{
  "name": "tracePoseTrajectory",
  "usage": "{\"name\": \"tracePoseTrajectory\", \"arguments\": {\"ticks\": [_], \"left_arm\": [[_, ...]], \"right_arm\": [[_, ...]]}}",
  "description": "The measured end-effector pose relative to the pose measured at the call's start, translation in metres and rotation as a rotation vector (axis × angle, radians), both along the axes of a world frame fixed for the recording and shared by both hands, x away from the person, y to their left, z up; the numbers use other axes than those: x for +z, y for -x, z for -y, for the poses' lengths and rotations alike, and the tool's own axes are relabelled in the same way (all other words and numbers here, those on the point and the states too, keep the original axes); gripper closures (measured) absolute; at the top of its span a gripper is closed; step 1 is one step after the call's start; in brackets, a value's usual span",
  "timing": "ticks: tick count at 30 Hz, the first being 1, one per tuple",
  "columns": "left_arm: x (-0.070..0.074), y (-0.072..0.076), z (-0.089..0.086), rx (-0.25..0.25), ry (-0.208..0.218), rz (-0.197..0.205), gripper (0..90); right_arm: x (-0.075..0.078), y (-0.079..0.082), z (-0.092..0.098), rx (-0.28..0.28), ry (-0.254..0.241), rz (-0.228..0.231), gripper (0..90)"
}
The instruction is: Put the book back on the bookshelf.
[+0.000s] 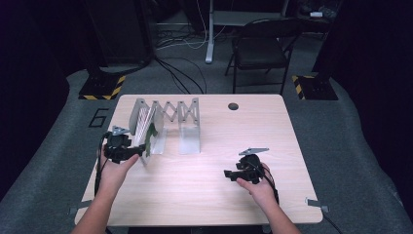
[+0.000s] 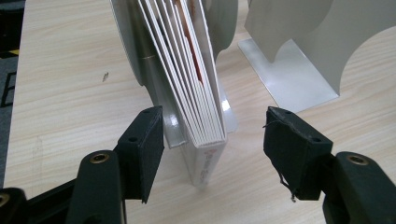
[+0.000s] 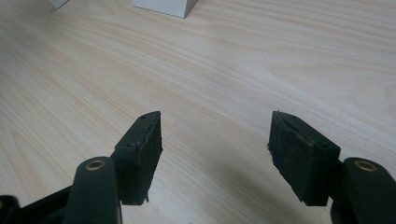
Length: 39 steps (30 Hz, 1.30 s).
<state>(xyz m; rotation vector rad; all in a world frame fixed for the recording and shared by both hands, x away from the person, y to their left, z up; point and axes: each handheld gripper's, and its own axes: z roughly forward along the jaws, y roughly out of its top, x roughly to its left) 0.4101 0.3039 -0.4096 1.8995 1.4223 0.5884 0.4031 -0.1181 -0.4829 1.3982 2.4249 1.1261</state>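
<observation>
Thin white book (image 2: 201, 116), pages fanned slightly open, standing upright on its lower edge, spine end with red print facing outward. Leaning against the leftmost divider of the grey expanding metal rack (image 1: 187, 127), in its first slot.

Left gripper (image 1: 139, 152) at near left, jaws apart, pads pressing nothing, forearm entering from near edge, right gripper (image 1: 230, 174) at near right, low, jaws apart, empty.
</observation>
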Motion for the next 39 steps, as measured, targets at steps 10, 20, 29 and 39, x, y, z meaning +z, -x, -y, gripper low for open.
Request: {"name": "tracePoseTrajectory", "arguments": {"ticks": [10,20,29,39], "left_arm": [[0.004,0.018,0.006,-0.036,0.000,0.020,38.2],[-0.001,0.037,0.016,-0.079,0.033,0.008,39.6],[-0.016,0.050,0.029,-0.147,0.014,-0.012,40.3],[-0.034,0.059,0.033,-0.191,0.015,0.008,40.4]], "right_arm": [[0.000,0.000,0.000,0.003,0.005,0.000,34.7],[0.001,0.000,0.001,0.000,0.004,-0.001,34.7],[0.001,0.000,0.001,0.000,0.004,0.004,34.7],[0.001,0.000,0.002,-0.005,0.000,0.010,34.6]]}}
